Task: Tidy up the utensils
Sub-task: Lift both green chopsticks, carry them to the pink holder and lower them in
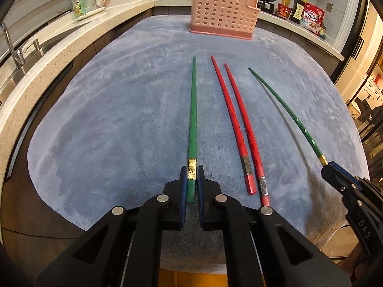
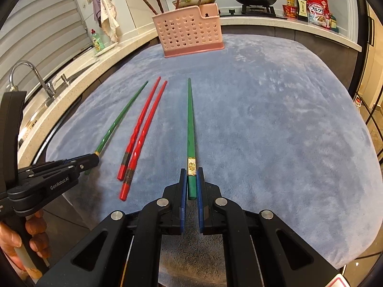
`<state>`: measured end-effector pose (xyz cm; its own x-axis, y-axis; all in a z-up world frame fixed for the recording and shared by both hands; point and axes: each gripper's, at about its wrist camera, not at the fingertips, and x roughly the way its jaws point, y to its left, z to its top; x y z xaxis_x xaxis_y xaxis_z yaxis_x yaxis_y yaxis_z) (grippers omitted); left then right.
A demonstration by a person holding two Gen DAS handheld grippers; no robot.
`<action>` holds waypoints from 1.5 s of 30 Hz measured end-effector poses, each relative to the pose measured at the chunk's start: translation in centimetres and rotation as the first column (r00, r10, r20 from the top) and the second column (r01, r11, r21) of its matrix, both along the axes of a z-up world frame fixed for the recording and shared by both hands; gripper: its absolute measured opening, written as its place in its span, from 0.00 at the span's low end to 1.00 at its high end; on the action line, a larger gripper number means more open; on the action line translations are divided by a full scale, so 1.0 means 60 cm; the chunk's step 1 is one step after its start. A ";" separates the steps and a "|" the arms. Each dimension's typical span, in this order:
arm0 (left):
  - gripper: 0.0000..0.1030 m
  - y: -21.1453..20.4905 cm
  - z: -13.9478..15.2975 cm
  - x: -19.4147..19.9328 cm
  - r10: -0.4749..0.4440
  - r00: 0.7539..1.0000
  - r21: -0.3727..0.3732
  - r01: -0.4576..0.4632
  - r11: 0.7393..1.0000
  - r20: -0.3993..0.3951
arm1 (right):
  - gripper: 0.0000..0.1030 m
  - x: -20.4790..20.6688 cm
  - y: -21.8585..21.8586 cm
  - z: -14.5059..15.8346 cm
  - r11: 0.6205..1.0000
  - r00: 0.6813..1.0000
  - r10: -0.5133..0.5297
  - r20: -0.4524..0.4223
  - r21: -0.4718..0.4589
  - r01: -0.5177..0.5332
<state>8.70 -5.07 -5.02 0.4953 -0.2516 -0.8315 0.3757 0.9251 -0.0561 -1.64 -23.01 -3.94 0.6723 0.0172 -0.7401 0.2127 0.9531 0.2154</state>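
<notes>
Two slim tapered green chopsticks (image 1: 192, 110) (image 2: 190, 129), apparently lacquered, clamped.

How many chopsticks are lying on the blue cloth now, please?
4. One green chopstick is in the left claw. Another green chopstick is in the right claw. Two red chopsticks lie side by side between them. The pink basket may hide others.

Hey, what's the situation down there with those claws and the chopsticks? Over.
Left gripper shut on left green chopstick. Right gripper shut on right green chopstick. Two red chopsticks lie loose between. Pink basket ahead, nothing in the way.
</notes>
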 end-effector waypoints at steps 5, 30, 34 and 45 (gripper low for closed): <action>0.07 0.009 0.034 0.005 0.005 1.000 -0.038 -0.004 0.999 0.027 | 0.07 0.001 -0.015 0.042 1.000 0.998 -0.015 0.056 -0.003 0.015; 0.07 -0.004 0.225 0.121 0.052 0.963 -0.110 -0.023 0.994 0.264 | 0.06 0.098 -0.121 0.232 0.993 0.939 -0.072 0.337 -0.060 0.097; 0.07 -0.016 0.248 0.155 0.048 0.956 -0.110 -0.017 0.994 0.288 | 0.06 0.125 -0.141 0.248 0.995 0.933 -0.078 0.352 -0.036 0.097; 0.07 -0.063 0.324 0.236 0.027 0.938 -0.117 0.015 0.993 0.345 | 0.07 0.222 -0.181 0.319 0.998 0.903 -0.063 0.425 0.009 0.065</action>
<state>22.88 -8.82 14.43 0.7485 -0.3325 -0.5738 0.3857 0.9221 -0.0312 11.70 -33.88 15.22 0.9224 -0.0397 -0.3841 0.1630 0.9418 0.2941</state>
